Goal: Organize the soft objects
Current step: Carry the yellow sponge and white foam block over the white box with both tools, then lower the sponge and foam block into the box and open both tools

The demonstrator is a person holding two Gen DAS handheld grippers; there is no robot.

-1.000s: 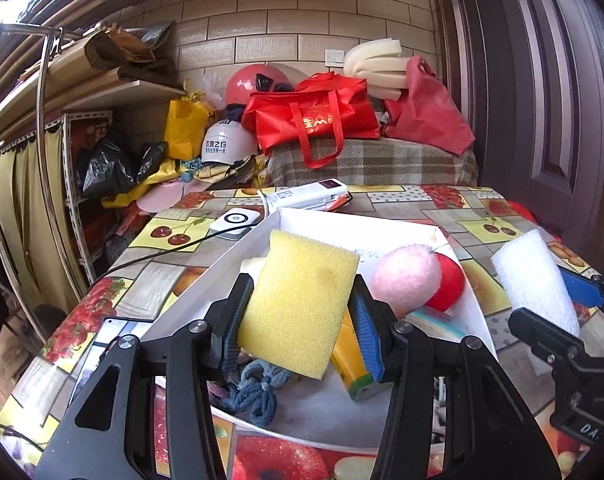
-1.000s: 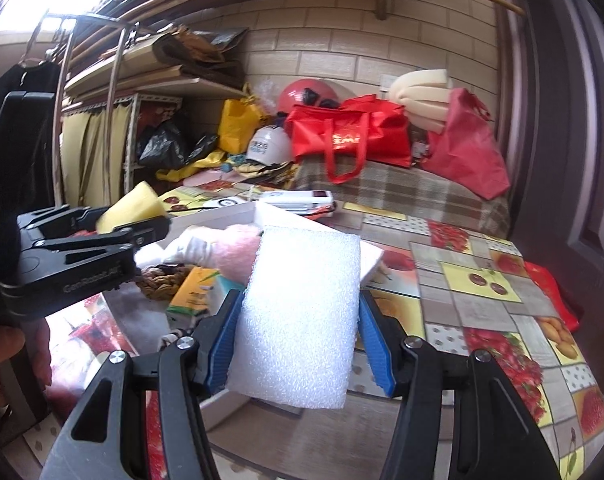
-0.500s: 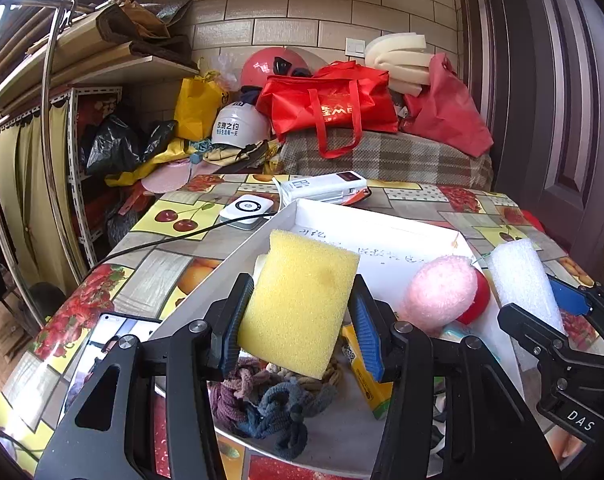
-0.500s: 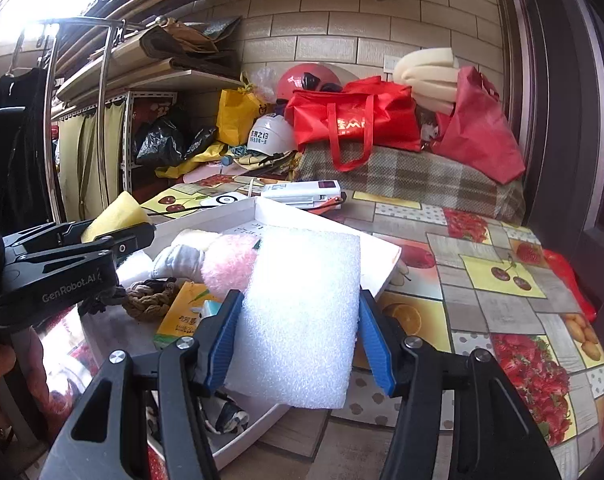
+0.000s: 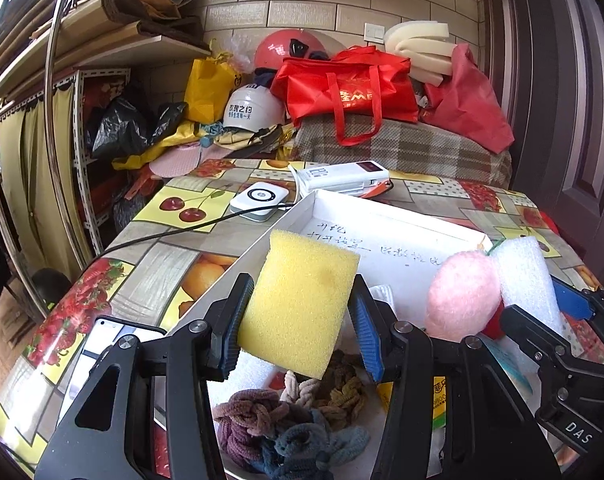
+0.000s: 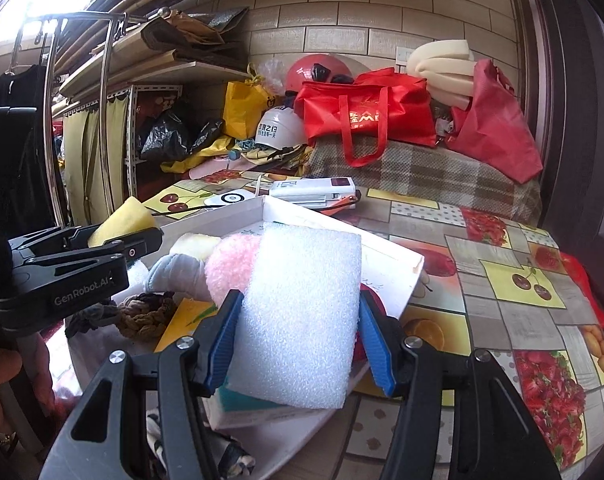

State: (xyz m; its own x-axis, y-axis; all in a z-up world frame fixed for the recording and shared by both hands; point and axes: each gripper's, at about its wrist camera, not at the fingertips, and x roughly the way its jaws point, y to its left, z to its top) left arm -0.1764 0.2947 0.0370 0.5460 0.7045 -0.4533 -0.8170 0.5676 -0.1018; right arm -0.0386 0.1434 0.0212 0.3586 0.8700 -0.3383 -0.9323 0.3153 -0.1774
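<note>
My left gripper (image 5: 298, 320) is shut on a yellow sponge (image 5: 302, 300), held upright over the near end of a white tray (image 5: 382, 210). My right gripper (image 6: 298, 332) is shut on a white foam block (image 6: 302, 320), also above the tray (image 6: 416, 268). In the left wrist view the foam block (image 5: 526, 276) and the right gripper's fingers (image 5: 570, 302) show at the right. In the right wrist view the sponge (image 6: 126, 220) sticks out of the left gripper's fingers (image 6: 114, 246). A pink fluffy ball (image 5: 462, 296), knotted hair ties (image 5: 294, 428) and a yellow packet (image 6: 186, 312) lie in the tray.
The tray sits on a fruit-patterned tablecloth (image 6: 502, 280). Behind it lie a white power bank (image 5: 342, 176) and a white round-marked device (image 5: 260, 198) with a black cable. A phone (image 5: 102, 344) lies at the near left. Bags and helmets are piled at the back, with metal shelving on the left.
Both grippers have moved forward over the tray with their loads still held. The hair ties have come into view under the left gripper, and the pink ball looks closer.
</note>
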